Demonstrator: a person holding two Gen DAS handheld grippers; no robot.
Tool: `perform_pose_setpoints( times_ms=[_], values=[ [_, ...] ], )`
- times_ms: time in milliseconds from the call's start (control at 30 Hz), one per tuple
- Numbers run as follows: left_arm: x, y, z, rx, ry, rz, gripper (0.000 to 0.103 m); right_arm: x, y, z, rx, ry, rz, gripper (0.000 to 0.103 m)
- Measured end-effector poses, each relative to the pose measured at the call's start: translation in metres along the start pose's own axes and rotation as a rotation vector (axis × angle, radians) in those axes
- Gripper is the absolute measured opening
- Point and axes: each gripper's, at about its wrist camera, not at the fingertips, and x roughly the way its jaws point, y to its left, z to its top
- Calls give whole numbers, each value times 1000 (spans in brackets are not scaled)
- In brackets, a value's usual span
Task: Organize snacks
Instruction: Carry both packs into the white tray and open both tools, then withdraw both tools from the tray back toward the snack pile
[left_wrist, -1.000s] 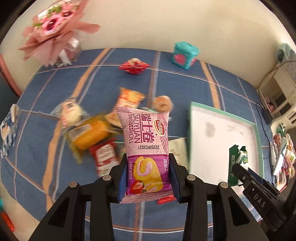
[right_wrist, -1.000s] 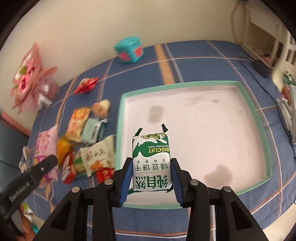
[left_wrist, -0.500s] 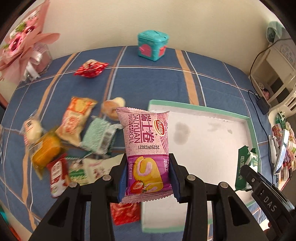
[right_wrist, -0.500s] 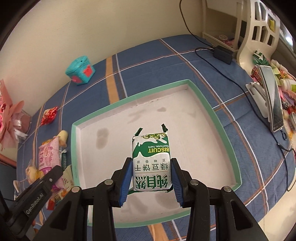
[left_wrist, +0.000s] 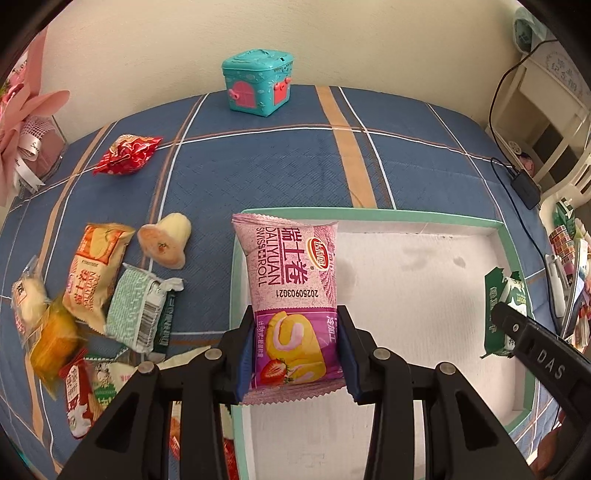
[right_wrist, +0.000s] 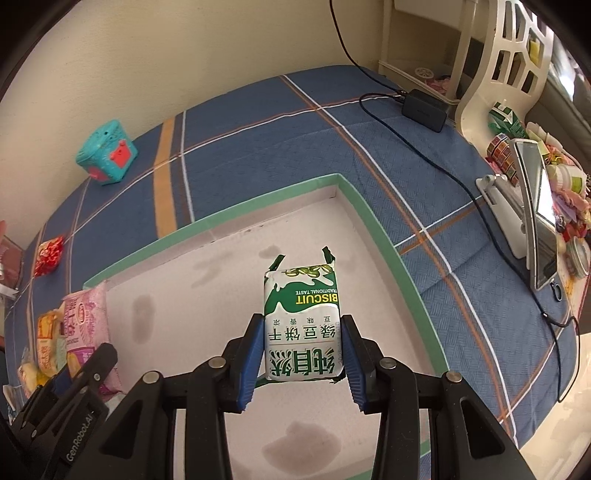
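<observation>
So right now I've got a snack in each claw and both are hanging over the white tray with the green rim, which sits on the blue plaid bedspread.

Starting on the left: the left claw is clamped on the pink swiss roll packet. Pads grip its lower end, and the long axis runs straight out away from the claw, sealed top edge pointing toward the far rim. It's hovering right over the tray's left rim, so part of the packet is above the tray floor and part is above the bedspread. That's the bit that matters for me: the drop spot lies to the right of and below the packet, so I'd nudge right before letting go or it could catch the rim.

Further left, the loose pile of snacks is off the tray near the left edge of the bedspread, with a red packet on its own toward the far-left corner and a teal toy box at the far edge.

Moving right: the right claw is closed on the green biscuit pack, also gripped at the near end, long axis pointing away toward the tray's far-right corner. This one is well inside the rim, over open tray floor, so I reckon it's the easier release, straight down. The two claws are apart, each at its own side of the tray.
</observation>
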Motion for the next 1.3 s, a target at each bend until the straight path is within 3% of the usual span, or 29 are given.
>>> perform_pose_setpoints(
  times_ms=[433, 567, 867, 967, 1200, 1300],
  values=[
    [16, -9, 12, 18, 12, -32, 42, 13, -5, 15, 9, -9, -5, 43],
    [14, -7, 14, 12, 7, -22, 49, 18, -6, 15, 14, 2, -2, 43],
    [4, -2, 15, -12, 53, -15, 52, 13, 0, 14, -12, -15, -3, 45],
    [-3, 2, 14, -22, 60, -1, 52, 11, 0, 13, -14, -4, -12, 49],
    [-18, 11, 10, -38, 58, 39, 57, 4, 0, 9, -16, 24, 5, 70],
    [-24, 19, 6, -49, 54, 58, 58, 2, 2, 4, -28, 33, 19, 70]
  ],
)
